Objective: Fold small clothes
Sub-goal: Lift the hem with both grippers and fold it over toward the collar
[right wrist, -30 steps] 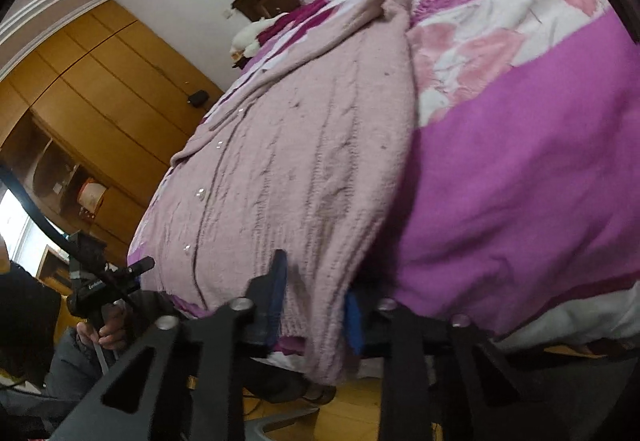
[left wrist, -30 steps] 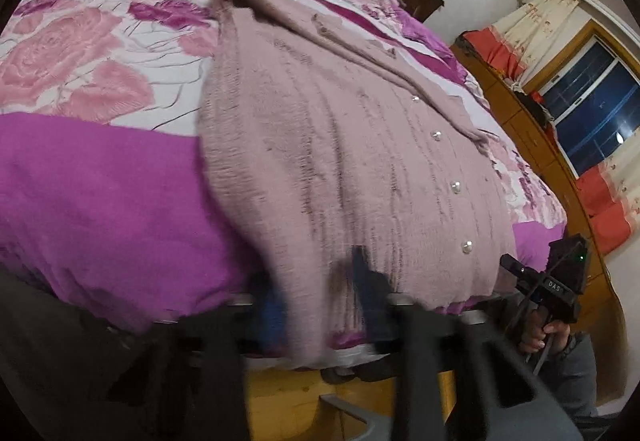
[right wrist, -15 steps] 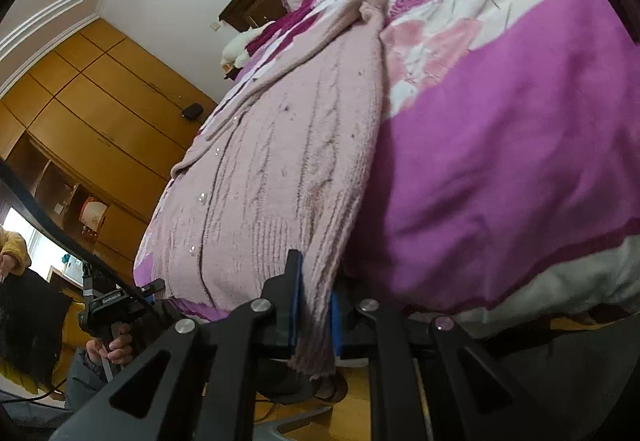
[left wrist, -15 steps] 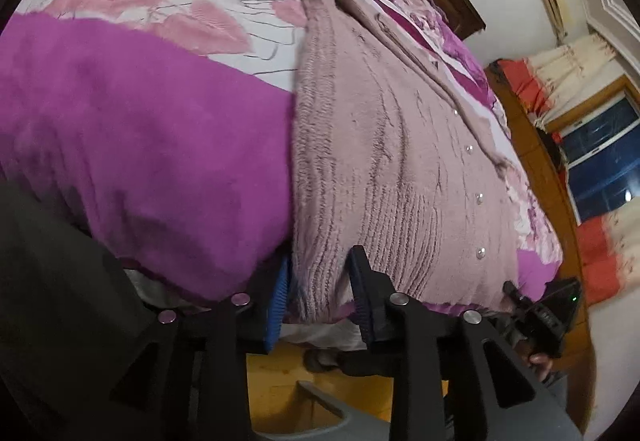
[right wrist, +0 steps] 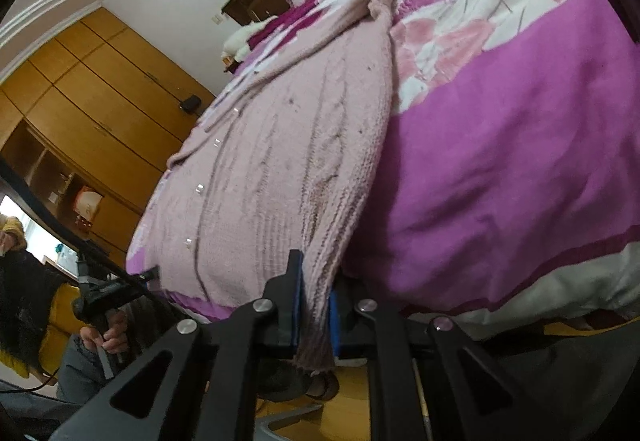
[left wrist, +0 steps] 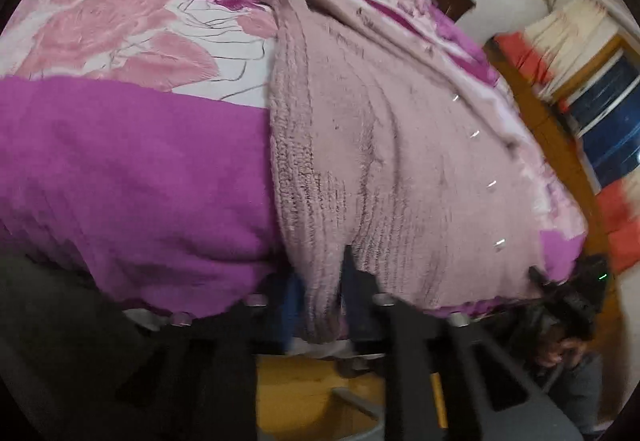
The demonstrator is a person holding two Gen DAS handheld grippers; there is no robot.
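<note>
A pale pink cable-knit cardigan (left wrist: 380, 161) (right wrist: 280, 177) lies buttoned on the magenta, rose-patterned bed (left wrist: 132, 169) (right wrist: 500, 145), wooden wardrobe (right wrist: 92, 113) behind. The left gripper (left wrist: 320, 305) and right gripper (right wrist: 314, 305) each have jaws clamped on its hem corners.

No readable text, label or number shows anywhere (both views blurred).

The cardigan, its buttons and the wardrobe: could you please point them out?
cardigan (left wrist: 380, 145): left wrist view, knitted front.
buttons (right wrist: 199, 188): right wrist view, one pearly button.
wardrobe (right wrist: 100, 101): right wrist view, wooden door.
</note>
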